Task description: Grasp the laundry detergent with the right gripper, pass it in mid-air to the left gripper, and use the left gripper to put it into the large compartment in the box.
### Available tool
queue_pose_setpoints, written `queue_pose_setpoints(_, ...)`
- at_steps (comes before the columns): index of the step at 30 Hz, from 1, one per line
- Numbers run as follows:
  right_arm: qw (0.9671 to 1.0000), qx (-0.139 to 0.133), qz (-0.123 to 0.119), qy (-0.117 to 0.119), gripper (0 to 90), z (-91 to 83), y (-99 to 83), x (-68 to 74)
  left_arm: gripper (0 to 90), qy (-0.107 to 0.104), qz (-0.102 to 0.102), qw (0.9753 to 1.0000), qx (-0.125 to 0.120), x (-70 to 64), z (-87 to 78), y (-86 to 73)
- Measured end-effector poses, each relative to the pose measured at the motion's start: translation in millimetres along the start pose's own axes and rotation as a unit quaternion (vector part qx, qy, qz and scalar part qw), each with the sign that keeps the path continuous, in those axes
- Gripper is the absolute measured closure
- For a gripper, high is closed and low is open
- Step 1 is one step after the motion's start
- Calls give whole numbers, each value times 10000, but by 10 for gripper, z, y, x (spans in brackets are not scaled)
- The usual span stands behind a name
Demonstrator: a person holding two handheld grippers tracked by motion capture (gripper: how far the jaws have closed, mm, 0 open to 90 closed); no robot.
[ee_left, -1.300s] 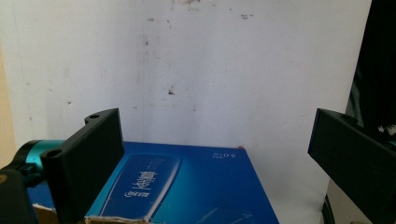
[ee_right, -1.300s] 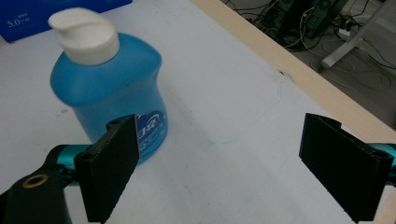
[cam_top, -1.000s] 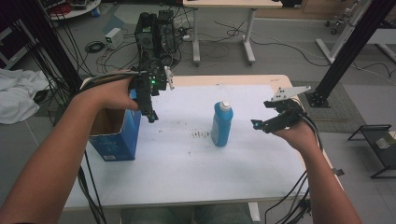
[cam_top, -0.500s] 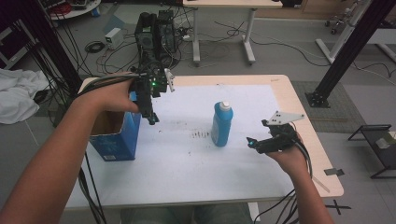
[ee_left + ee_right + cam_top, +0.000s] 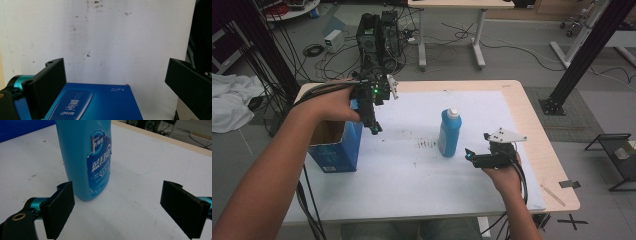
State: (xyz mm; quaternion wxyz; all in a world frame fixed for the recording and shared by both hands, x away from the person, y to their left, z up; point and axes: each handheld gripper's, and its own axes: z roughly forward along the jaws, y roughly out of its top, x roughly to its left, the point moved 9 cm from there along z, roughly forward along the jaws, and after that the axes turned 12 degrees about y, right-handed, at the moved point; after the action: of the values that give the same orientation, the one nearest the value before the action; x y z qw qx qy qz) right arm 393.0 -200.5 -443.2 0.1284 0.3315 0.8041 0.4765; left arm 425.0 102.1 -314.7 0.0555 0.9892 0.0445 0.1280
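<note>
**Right hand-held gripper wide apart, low beside upright blue bottle**

Standing upright near the middle of the white-covered desk (image 5: 412, 175): a blue bottle (image 5: 449, 132) with a white cap and a torn label. Just to its right and slightly nearer the person, low over the desk: the right hand-held gripper (image 5: 468, 155), pointing left toward the bottle's base. Near, but apart from it, with bare desk between. Jaws spread wide, nothing between them. In the right gripper view, the bottle (image 5: 85, 157) ahead and offset toward the left jaw, beyond the jaw tips rather than between them; its foot resting flat on the white surface.

Over at the desk's left edge: an open blue carton (image 5: 334, 145). Above its right wall, raised and tipped downward: the left hand-held gripper (image 5: 374, 129), well apart from the bottle. Jaws likewise wide apart and empty. In the left gripper view, the carton's printed blue face (image 5: 97, 102) low between the jaws, with speckled white desk beyond; whether the jaws touch the carton, hard to tell from this angle, probably not.
</note>
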Motion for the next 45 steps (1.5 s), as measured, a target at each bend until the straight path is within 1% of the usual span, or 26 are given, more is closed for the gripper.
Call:
queue_pose_setpoints(2, 9999, -52, 54, -68, 114, 49, -16, 27, 34, 5, -32, 10000, -50, 0, 7, -2)
queue_pose_setpoints(3, 9999, -111, -90, -87, 114, 77, -12, 15, 34, 6, -32, 10000, -42, -1, 7, -6)
queue_pose_setpoints(8, 9994, -309, -14, -147, 114, 173, -33, 53, 34, 20, 21, 10000, -30, -7, 24, -19)
queue_pose_setpoints(9, 9995, -294, 82, -108, 114, 195, -49, 94, 33, 0, 13, 10000, -35, -14, 27, -18)
queue_pose_setpoints(12, 9994, -314, -75, -143, 114, 286, -44, 139, 34, -5, 48, 10000, -50, -20, 30, -20)
queue_pose_setpoints(14, 9992, -324, -131, -202, 113, 321, -34, 159, 34, 7, -14, 10000, -79, -31, 34, -15)
queue_pose_setpoints(15, 9993, -324, -46, -192, 114, 337, -29, 187, 33, 4, 58, 10000, -46, -25, 27, -24)
queue_pose_setpoints(16, 9992, -366, -53, -180, 114, 354, -16, 195, 34, 14, 21, 10000, -85, -31, 32, -19)
queue_pose_setpoints(17, 9989, -435, -62, -166, 114, 372, 5, 200, 33, -5, 119, 9999, -35, -24, 25, -32)
queue_pose_setpoints(18, 9988, -445, -71, -202, 114, 389, 15, 206, 34, -14, 36, 10000, -72, -42, 33, -25)
queue_pose_setpoints(19, 9988, -425, -33, -229, 114, 404, 15, 218, 33, -6, 105, 9999, -38, -35, 28, -35)
queue_pose_setpoints(22, 9985, -447, -5, -311, 114, 443, 37, 234, 34, -6, -16, 9999, -130, -56, 37, -28)
queue_pose_setpoints(23, 9983, -459, 111, -335, 114, 450, 39, 251, 33, 5, 42, 9999, -95, -46, 31, -41)
queue_pose_setpoints(24, 9982, -451, 90, -375, 114, 453, 44, 246, 34, 14, -20, 9999, -129, -53, 39, -38)
queue_pose_setpoints(29, 9966, -579, 174, -563, 114, 502, 76, 264, 34, -3, -30, 9999, -139, -64, 55, -56)
queue_pose_setpoints(30, 9964, -557, 265, -585, 114, 518, 74, 290, 34, -9, -34, 9999, -143, -67, 57, -58)
queue_pose_setpoints(33, 9961, -531, 213, -676, 114, 561, 83, 319, 34, -12, -31, 9999, -142, -73, 62, -67)
queue_pose_setpoints(34, 9957, -521, 256, -717, 114, 572, 86, 330, 33, -29, 116, 9999, -56, -58, 50, -89)
queue_pose_setpoints(37, 9943, -606, 334, -811, 114, 602, 106, 356, 33, -18, -29, 9999, -135, -82, 71, -83)
queue_pose_setpoints(38, 9943, -618, 263, -834, 114, 607, 115, 354, 33, -32, -44, 9999, -155, -87, 76, -84)
queue_pose_setpoints(39, 9934, -641, 361, -876, 114, 617, 115, 368, 34, -36, 38, 9999, -108, -77, 70, -99)
queue_pose_setpoints(40, 9934, -640, 312, -895, 114, 626, 119, 365, 33, -37, 45, 9999, -103, -77, 71, -103)
queue_pose_setpoints(41, 9932, -662, 284, -912, 113, 636, 127, 364, 34, -43, 158, 9999, -42, -64, 65, -116)
queue_pose_setpoints(42, 9928, -670, 329, -941, 114, 643, 122, 367, 34, -19, -30, 9999, -133, -85, 79, -102)
queue_pose_setpoints(44, 9923, -678, 276, -998, 114, 670, 136, 358, 33, -24, -24, 9999, -130, -86, 80, -107)
queue_pose_setpoints(45, 9919, -671, 386, -1007, 114, 683, 130, 373, 33, -20, -48, 9999, -143, -91, 82, -105)
